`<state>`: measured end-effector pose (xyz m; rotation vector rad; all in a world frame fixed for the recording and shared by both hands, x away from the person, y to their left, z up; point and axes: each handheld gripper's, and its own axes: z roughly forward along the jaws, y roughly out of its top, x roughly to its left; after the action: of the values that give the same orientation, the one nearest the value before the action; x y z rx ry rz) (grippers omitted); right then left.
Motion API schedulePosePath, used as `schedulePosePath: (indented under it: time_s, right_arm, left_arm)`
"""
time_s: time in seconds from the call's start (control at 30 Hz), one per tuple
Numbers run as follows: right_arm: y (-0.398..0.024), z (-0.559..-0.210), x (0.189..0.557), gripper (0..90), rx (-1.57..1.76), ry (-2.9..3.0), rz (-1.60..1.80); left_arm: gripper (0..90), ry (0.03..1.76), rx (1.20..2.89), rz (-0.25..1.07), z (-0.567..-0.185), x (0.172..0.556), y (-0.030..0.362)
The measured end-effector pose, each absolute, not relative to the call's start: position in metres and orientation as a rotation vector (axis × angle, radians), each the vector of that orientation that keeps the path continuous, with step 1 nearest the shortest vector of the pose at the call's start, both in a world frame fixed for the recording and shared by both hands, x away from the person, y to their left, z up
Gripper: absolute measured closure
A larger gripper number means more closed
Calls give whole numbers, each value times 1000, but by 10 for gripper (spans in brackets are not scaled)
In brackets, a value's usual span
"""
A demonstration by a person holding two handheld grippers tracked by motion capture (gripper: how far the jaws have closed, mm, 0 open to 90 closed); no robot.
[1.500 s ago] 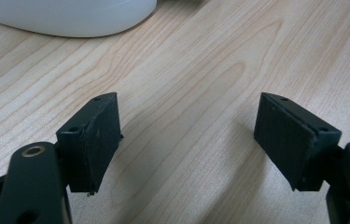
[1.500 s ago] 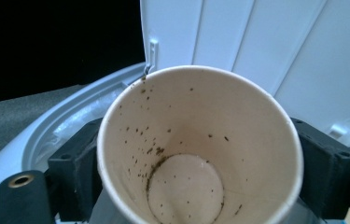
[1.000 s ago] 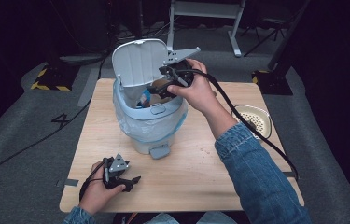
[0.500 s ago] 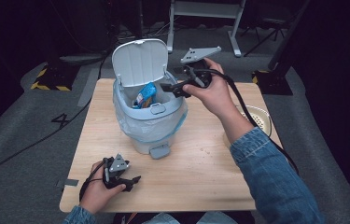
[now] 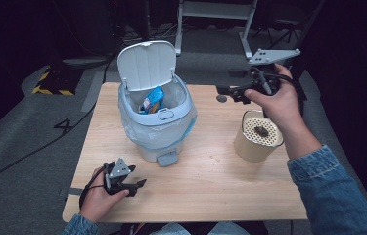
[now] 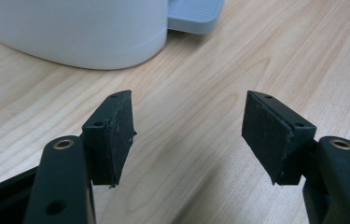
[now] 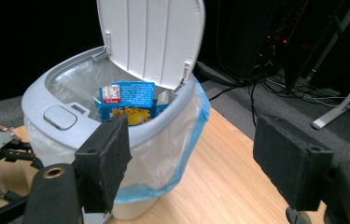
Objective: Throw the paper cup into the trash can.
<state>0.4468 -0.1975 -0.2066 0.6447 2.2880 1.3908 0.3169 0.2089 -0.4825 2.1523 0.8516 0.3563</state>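
White pedal bin (image 5: 155,115) is standing on the wooden table (image 5: 210,186), lid (image 5: 147,63) propped upright, clear liner with a blue edge folding over the rim. Blue snack packet (image 5: 151,99) is lying inside the bin, leaning on the back wall. Right gripper (image 5: 231,91) is hovering over the table's far side, right of the bin, above a beige cylindrical container (image 5: 255,137); jaws apart with nothing between them, just been closing a bit. Left gripper (image 5: 134,186) is resting on the table's near-left corner, jaws likewise apart and bare, also just been narrowing, pointing toward the bin's pedal (image 5: 167,158).
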Motion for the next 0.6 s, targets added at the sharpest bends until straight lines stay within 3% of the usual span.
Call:
schedulePosePath:
  time_s: [0.6]
  right_arm:
    - [-277,-225,419,288,787,2279,1279]
  left_arm:
    - [350,885,2127,357,-477,317,219]
